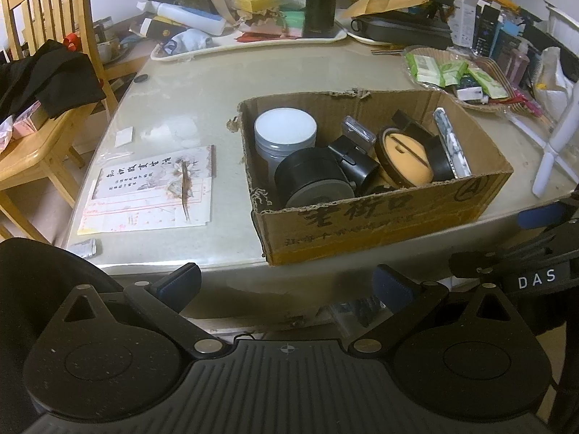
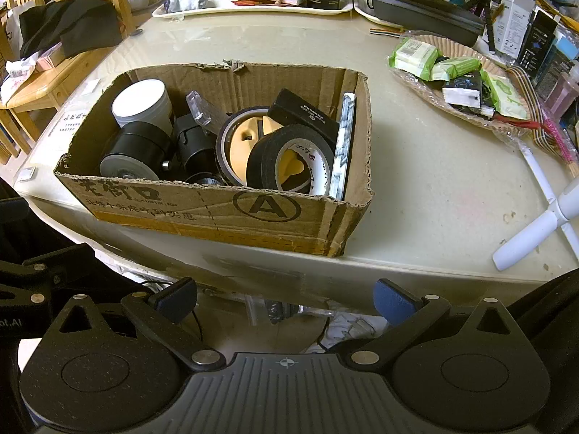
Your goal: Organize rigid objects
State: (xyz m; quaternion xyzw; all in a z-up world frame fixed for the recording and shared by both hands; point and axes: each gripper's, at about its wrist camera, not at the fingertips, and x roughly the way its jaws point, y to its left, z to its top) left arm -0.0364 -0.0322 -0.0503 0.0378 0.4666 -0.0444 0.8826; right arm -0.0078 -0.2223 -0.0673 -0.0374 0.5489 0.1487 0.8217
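Observation:
A torn cardboard box [image 1: 376, 224] [image 2: 217, 209] stands at the table's near edge. Inside it are a grey jar with a white lid [image 1: 285, 126] [image 2: 142, 103], a black cylinder lying on its side [image 1: 311, 177] [image 2: 135, 153], a black tape roll [image 2: 289, 157], a round black-rimmed case with a tan inside [image 1: 405, 159] [image 2: 242, 144], a flat black box [image 2: 307, 117] and a marbled slab [image 1: 452, 144] [image 2: 343, 144] along the right wall. My left gripper [image 1: 287, 285] and right gripper [image 2: 286, 298] both hang open and empty below the table edge, in front of the box.
Papers with red print [image 1: 152, 191] lie left of the box. A white tray [image 1: 253, 41] of clutter and a basket of green packets [image 2: 459, 76] sit behind. A wooden chair [image 1: 47, 83] with black cloth stands left; a white stand [image 2: 542, 217] lies right.

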